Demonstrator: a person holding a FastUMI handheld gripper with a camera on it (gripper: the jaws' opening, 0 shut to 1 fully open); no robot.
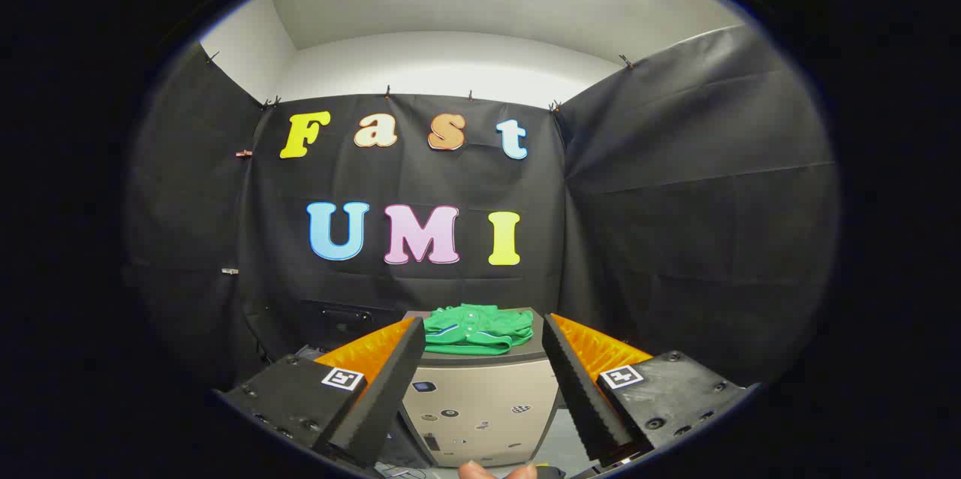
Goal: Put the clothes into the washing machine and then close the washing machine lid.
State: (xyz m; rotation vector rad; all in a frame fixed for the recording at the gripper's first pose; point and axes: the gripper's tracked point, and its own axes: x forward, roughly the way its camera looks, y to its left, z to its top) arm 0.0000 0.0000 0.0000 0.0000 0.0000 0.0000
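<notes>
Gripper view: one green garment [477, 329] atop one washing machine [480, 404], seemingly closed, beyond the spread, empty gripper [480, 336].

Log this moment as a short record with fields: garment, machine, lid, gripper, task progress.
garment: green clothes, folded in a heap on top of the washing machine
machine: beige washing machine, front facing the camera, beyond the fingers
lid: dark lid, lying flat under the clothes, looks closed
gripper: hand-held gripper open, fingers spread wide, holding nothing, short of the machine
task progress: clothes not yet picked up or put inside
</notes>
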